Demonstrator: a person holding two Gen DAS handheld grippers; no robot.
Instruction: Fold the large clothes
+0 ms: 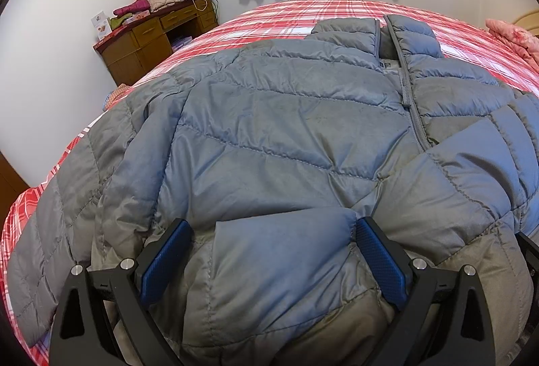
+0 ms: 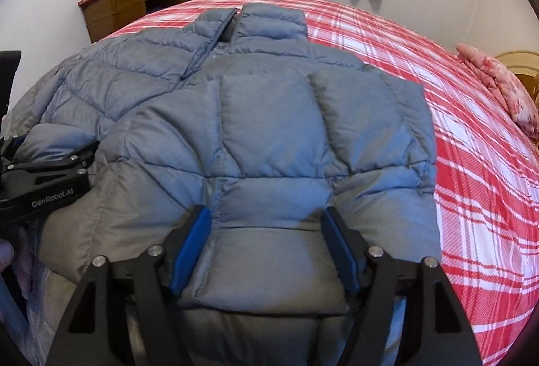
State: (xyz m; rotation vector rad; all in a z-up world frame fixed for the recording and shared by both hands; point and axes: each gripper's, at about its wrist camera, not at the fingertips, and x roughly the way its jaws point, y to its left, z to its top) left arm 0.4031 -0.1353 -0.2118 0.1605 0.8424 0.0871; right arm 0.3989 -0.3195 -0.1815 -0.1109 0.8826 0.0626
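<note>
— Red plaid bed point(image 2: 454, 130) filled the room, with a cluttered counter point(image 1: 151, 39) in the far corner under a curtained window. Where was the jacket?

— Grey quilted jacket point(image 1: 286, 117) lay flat across the bed, collar toward the wall, zip partly done up, right side already folded inward over the front.

— And the claws?

— Left claw point(image 1: 273, 241) stood wide apart around a puffy fold at the hem. Right claw point(image 2: 266, 231) straddled the hem too, jaws apart, not pinching.

— Risk?

— Slippery, springy padding, I judged; a shallow pinch could catch only the top layer, so the fold might spring open or slide crooked.
</note>
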